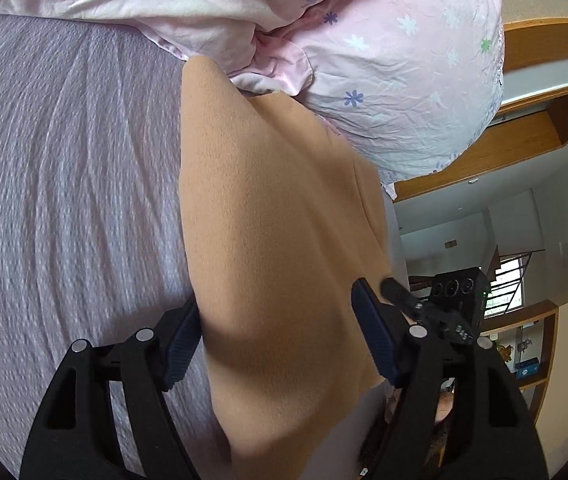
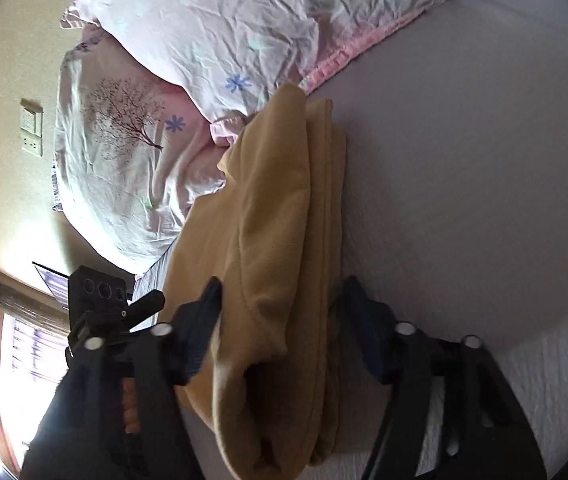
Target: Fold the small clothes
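Note:
A tan fleece garment (image 1: 268,208) lies folded in several layers on the lilac bedsheet (image 1: 64,180). My left gripper (image 1: 274,340) stands wide with the garment's thick folded end between its blue pads (image 1: 182,344). In the right wrist view the same garment (image 2: 280,240) runs between the fingers of my right gripper (image 2: 280,320), which also stands wide around the stacked layers. The two grippers sit on opposite sides of the bundle. Whether the pads press the cloth I cannot tell.
A pink floral duvet and pillow (image 1: 384,80) are heaped against the far end of the garment, also in the right wrist view (image 2: 204,40). Bare sheet (image 2: 464,180) lies to the right of the garment. A wall socket (image 2: 30,128) and a window (image 2: 28,360) show beyond the bed.

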The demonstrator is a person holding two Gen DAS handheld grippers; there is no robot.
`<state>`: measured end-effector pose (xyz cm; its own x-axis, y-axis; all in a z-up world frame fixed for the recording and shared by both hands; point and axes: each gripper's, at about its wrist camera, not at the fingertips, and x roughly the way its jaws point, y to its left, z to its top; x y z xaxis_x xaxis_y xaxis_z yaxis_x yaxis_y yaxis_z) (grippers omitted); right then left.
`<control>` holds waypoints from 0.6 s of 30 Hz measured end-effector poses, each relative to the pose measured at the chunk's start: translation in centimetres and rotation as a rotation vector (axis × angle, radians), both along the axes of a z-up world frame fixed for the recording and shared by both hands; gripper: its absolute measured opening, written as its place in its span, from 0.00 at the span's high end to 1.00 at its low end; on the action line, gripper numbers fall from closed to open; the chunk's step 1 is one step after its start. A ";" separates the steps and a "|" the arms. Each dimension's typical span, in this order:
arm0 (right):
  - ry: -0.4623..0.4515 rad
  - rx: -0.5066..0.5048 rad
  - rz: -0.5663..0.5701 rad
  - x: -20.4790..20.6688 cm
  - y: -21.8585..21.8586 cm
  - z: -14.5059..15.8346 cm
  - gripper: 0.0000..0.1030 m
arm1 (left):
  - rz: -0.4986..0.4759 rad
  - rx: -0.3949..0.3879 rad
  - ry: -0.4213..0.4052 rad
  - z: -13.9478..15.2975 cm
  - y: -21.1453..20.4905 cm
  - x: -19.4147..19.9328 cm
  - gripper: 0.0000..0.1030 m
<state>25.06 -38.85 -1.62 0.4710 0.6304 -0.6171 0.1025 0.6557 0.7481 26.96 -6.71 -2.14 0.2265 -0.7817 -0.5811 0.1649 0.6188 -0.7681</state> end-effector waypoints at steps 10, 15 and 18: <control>-0.145 -0.011 0.138 1.0 7.5 3.3 0.76 | 0.052 0.007 -0.156 3.4 8.3 -2.5 0.67; -0.055 -0.137 0.217 3.6 13.4 1.7 0.59 | 0.150 0.165 -0.166 3.2 13.1 -2.8 0.63; -0.158 -0.185 0.098 1.5 12.0 4.5 0.43 | 0.177 0.163 -0.213 4.0 15.0 -4.7 0.63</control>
<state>26.56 -26.81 2.83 0.5131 0.5606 -0.6500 -0.0766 0.7841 0.6159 22.25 8.27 1.86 0.4806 -0.6195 -0.6207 0.1898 0.7645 -0.6161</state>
